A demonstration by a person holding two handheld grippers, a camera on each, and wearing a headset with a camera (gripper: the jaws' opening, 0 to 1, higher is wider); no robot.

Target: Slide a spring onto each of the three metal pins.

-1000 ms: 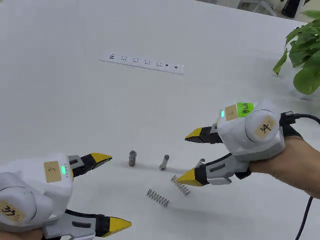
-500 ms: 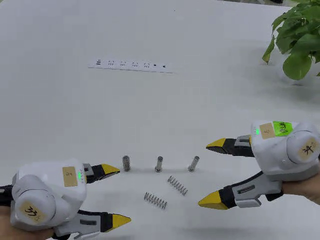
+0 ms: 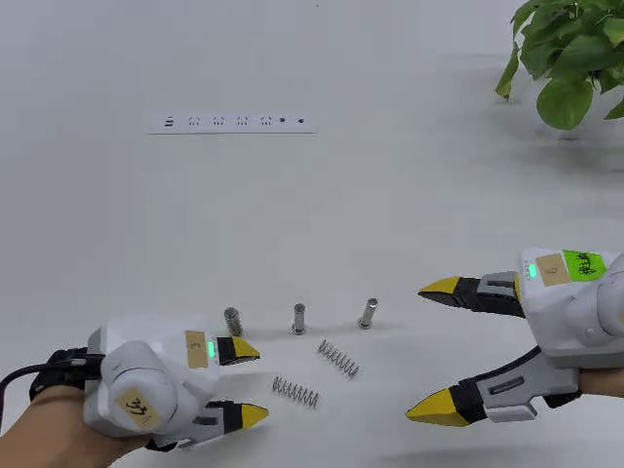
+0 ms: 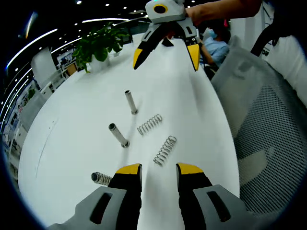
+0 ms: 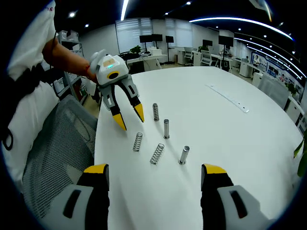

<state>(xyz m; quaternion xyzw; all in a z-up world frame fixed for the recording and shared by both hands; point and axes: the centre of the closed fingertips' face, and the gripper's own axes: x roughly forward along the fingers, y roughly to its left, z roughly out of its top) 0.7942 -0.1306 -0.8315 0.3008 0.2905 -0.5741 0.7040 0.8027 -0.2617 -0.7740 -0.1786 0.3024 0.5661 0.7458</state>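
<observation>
Pins: three standing in a row on the table (image 3: 409, 195), lower middle of the head view — left pin (image 3: 233, 320), middle pin (image 3: 298, 318), right pin (image 3: 368, 313).
Fitted spring (image 4: 101, 178): on the left pin; the other two pins are bare.
Loose springs: two lying flat just below the row — upper spring (image 3: 337, 358) under the gap between middle and right pins, lower spring (image 3: 294, 391) to its lower left, apart from it.
Left gripper (image 3: 249, 382): lower left of the head view, jaws a narrow gap apart, holding nothing, tips near the lower spring and left pin.
Right gripper (image 3: 434, 347): lower right, jaws spread wide, holding nothing, right of the right pin.
Strip (image 3: 231, 122): upper left, well apart from the pins.
Plant (image 3: 565, 58): upper right corner.
</observation>
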